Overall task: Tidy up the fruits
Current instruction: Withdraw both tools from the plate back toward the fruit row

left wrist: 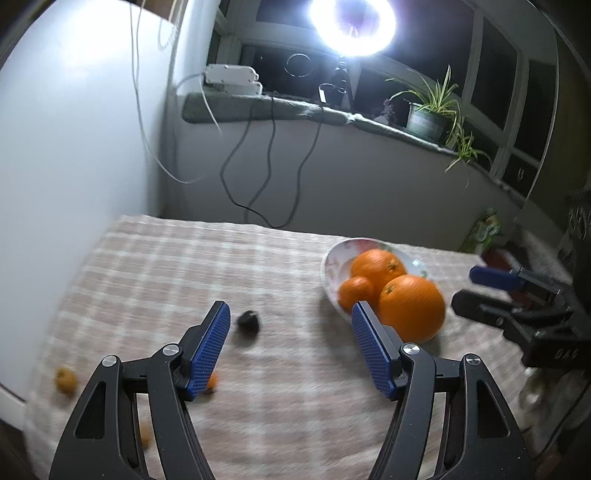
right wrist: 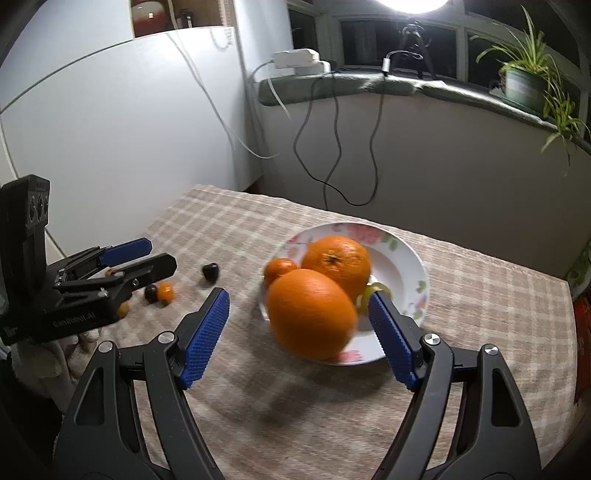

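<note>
A white floral plate [right wrist: 400, 258] on the checked tablecloth holds two large oranges [right wrist: 312, 314] [right wrist: 338, 260], a small mandarin [right wrist: 279, 268] and a small yellow-green fruit [right wrist: 367, 293]. The plate also shows in the left wrist view [left wrist: 338, 254]. My right gripper [right wrist: 299, 306] is open around the near orange without touching it. My left gripper [left wrist: 290, 314] is open and empty above the cloth, left of the plate. Small loose fruits lie on the cloth: a dark one [left wrist: 248, 321], a small orange one [left wrist: 66, 380], and an orange and dark pair [right wrist: 159, 291].
A white wall panel [right wrist: 110, 129] borders the table's left side. Cables [right wrist: 332, 147] hang from the windowsill behind. A potted plant [right wrist: 524, 81] stands on the sill. A ring light [left wrist: 352, 22] glares above. A green packet [left wrist: 484, 232] sits at the far right.
</note>
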Action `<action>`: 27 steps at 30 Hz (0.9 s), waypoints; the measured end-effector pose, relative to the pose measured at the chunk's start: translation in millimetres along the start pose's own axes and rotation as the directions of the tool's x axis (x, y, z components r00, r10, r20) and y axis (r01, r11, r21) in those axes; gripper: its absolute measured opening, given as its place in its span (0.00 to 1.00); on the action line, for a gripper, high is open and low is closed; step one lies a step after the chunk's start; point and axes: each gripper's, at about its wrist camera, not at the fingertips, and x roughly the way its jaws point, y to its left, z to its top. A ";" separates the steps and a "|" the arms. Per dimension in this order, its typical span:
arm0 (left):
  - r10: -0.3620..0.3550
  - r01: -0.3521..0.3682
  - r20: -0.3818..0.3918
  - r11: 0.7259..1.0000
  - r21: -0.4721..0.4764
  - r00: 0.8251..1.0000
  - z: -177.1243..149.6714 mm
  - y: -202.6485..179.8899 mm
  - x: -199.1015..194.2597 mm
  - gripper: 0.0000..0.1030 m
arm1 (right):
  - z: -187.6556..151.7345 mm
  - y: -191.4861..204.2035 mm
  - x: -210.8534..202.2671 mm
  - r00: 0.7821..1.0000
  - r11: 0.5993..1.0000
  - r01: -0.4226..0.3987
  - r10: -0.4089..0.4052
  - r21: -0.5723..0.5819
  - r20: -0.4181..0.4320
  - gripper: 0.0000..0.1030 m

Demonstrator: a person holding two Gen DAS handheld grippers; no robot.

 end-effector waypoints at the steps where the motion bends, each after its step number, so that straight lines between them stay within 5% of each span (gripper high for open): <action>1: 0.033 -0.033 0.008 0.999 0.021 0.999 -2.7 -0.6 -3.8 0.66 | -0.3 3.9 0.0 1.000 1.000 -0.005 0.005 -0.007 0.000 0.78; 12: 0.300 -0.308 0.113 0.950 0.057 0.947 -36.1 -3.9 -26.9 0.66 | -1.7 55.8 -14.3 0.999 0.995 -0.034 0.037 -0.093 0.026 0.78; 17: 0.405 -0.404 0.156 0.914 -0.035 0.901 -51.9 -1.7 -35.3 0.66 | 2.0 64.5 -18.2 0.998 0.996 -0.044 0.047 -0.076 0.029 0.78; 20: 0.487 -0.498 0.187 0.867 0.016 0.853 -57.7 -9.5 -33.9 0.66 | 3.4 64.5 -21.6 0.998 0.998 -0.043 0.045 -0.044 0.033 0.78; 27: 0.453 -0.451 0.150 0.891 -0.048 0.879 -54.3 2.3 -33.2 0.66 | 5.0 81.0 -45.6 0.995 0.998 -0.038 0.042 -0.056 0.085 0.78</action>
